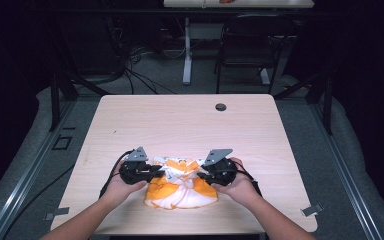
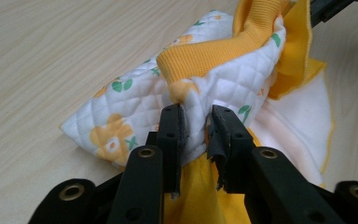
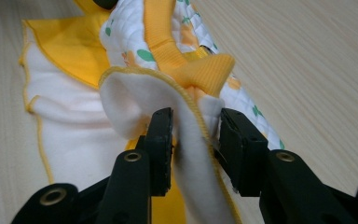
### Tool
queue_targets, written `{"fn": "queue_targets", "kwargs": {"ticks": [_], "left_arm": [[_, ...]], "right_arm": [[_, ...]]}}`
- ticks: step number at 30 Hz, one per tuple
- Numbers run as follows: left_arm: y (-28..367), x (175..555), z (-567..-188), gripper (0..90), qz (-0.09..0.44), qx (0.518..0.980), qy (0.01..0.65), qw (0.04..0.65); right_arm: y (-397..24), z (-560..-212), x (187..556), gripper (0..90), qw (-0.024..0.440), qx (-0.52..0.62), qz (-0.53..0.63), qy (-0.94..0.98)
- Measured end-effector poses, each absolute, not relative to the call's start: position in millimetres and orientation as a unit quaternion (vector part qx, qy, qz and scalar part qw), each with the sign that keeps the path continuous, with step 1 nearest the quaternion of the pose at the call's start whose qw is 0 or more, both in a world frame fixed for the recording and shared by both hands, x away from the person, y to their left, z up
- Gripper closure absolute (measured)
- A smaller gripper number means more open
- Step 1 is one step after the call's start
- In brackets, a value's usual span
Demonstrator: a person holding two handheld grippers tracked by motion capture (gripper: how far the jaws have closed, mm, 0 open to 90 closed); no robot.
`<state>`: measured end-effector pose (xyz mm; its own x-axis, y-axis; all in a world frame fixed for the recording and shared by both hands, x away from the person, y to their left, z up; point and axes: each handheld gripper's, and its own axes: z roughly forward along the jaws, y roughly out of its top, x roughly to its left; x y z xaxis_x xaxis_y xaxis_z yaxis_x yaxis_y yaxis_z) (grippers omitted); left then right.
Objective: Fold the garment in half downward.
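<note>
Quilted garment: soft, light, floppy; my left gripper and right gripper each clench its bunched edge.

Bare table is seen across the middle and upper part of the high view. The lower centre is blocked by a bunched garment, flanked closely by both grippers.

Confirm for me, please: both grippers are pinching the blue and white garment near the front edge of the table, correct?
Not quite: the garment is orange and white, not blue, as the high view shows. The left gripper and right gripper both pinch it near the table's front edge.
</note>
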<state>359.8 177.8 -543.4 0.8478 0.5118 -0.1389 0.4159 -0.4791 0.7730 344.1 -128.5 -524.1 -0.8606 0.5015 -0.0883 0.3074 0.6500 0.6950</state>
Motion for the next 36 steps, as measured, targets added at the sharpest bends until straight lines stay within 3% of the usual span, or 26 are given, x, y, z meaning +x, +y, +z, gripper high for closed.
{"fn": "queue_targets", "kwargs": {"ticks": [7,12,15,19,26,36], "left_arm": [[183.1,355.1,-531.1,66.9,0.053,0.849,0.271,0.451],[187.0,353.7,-517.5,66.7,0.061,0.843,0.271,0.461],[187.8,357.1,-516.5,70.3,0.067,0.841,0.281,0.457],[186.6,363.8,-521.6,78.9,0.070,0.839,0.295,0.451],[182.2,374.9,-532.4,88.1,0.064,0.837,0.317,0.442],[176.0,357.1,-530.8,89.6,0.043,0.848,0.289,0.443]], "right_arm": [[-140.5,-511.4,338.1,59.2,0.121,0.238,0.384,0.884],[-143.2,-501.6,336.2,58.5,0.119,0.245,0.414,0.869],[-143.8,-498.0,338.9,62.6,0.135,0.257,0.418,0.861],[-140.0,-504.8,351.4,78.0,0.142,0.275,0.399,0.863],[-130.9,-516.0,365.9,84.5,0.136,0.292,0.387,0.864],[-122.9,-516.9,351.9,85.3,0.111,0.259,0.389,0.877]]}}
